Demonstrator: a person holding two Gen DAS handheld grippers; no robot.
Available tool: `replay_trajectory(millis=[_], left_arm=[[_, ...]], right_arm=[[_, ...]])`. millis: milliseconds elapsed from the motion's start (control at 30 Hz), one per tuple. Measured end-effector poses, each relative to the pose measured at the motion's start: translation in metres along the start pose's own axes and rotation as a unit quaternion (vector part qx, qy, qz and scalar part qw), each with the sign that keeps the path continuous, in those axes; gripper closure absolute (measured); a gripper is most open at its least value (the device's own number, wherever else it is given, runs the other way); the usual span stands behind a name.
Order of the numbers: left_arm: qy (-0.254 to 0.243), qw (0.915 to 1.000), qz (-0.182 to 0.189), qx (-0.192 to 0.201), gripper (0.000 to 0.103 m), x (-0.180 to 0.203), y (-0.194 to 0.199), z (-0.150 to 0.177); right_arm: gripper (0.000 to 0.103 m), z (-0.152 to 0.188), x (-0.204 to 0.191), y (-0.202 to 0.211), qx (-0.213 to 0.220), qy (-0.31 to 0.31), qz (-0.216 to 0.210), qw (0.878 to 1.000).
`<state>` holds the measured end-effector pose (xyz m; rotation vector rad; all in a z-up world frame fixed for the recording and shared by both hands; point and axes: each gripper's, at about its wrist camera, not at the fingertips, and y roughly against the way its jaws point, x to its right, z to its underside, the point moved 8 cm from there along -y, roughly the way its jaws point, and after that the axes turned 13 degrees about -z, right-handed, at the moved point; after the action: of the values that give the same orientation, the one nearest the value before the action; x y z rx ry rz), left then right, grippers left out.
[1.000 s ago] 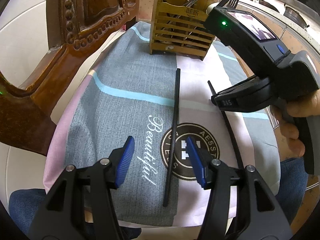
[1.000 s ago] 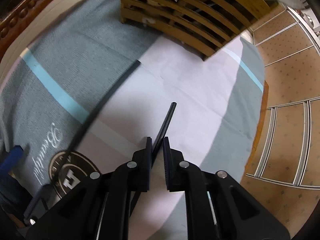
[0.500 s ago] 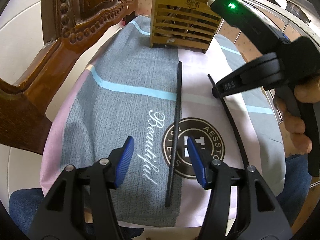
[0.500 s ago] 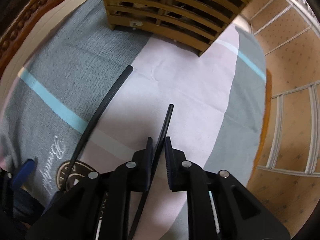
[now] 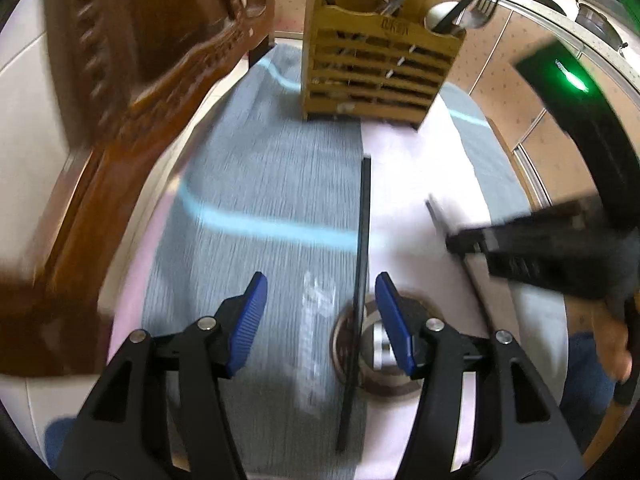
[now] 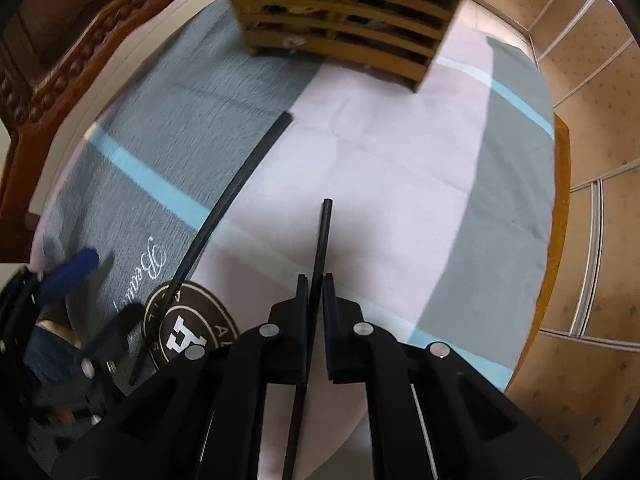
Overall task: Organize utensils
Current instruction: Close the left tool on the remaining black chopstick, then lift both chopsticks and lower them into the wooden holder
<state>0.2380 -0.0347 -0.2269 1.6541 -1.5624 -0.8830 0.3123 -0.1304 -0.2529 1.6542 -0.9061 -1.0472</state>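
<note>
Right hand-held gripper (image 6: 315, 280) is clamped on one black chopstick (image 6: 322, 240), its jaws having just squeezed in a touch tighter; the stick runs up between the pads and its free end pokes out toward 12 o'clock over the pink part of the cloth (image 6: 384, 168). The second chopstick (image 5: 359, 280) lies flat on the cloth, running roughly from 12 to 6 o'clock in the left wrist view, its near half crossing the round brown logo. Left hand-held gripper (image 5: 318, 304) hangs over it with the blue pads (image 5: 251, 312) spread apart and nothing pinched; the stick sits inside the gap, close to the right-hand pad, but I can't tell whether it touches. The wooden slatted utensil holder (image 5: 380, 76) stands at the far end of the cloth at 12 o'clock, with forks and spoons sticking out the top. A carved wooden chair (image 5: 132, 112) stands at about 10 o'clock. The left view is pretty blurry. The desk itself only shows as a brown edge (image 6: 560, 152) at 3 o'clock in the right view.
</note>
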Motion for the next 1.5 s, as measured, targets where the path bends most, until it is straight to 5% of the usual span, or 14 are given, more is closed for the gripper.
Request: replay_trajectory(millis=[100,400,800,1233,1400,1500], left_arm=[[-0.007,0.9998,0.009,-0.014,0.047,0.010,-0.018,-0.026],[-0.097,0.9941,-0.026,-0.043,0.047,0.053,-0.061,-0.076],[-0.107,0.9916,-0.034,-0.065,0.043,0.064,-0.087,-0.075],[-0.093,0.9925,-0.017,-0.077,0.043,0.043,-0.091,-0.075],[-0.106,0.9910,-0.023,-0.078,0.047,0.041,-0.096,-0.073],[-0.112,0.9909,-0.019,-0.073,0.058,0.055,-0.102,-0.077]], right_arm=[[0.080,0.006,0.015,0.013,0.017,-0.010,-0.012,1.000],[0.080,0.000,0.050,0.029,0.040,-0.036,-0.026,0.998],[0.080,0.007,0.055,0.026,0.043,-0.038,-0.055,0.997],[0.080,0.005,0.047,0.027,0.030,-0.023,-0.015,0.999],[0.080,-0.004,0.038,0.015,0.029,-0.016,0.008,0.999],[0.081,-0.006,0.033,0.011,0.027,-0.005,0.027,0.999]])
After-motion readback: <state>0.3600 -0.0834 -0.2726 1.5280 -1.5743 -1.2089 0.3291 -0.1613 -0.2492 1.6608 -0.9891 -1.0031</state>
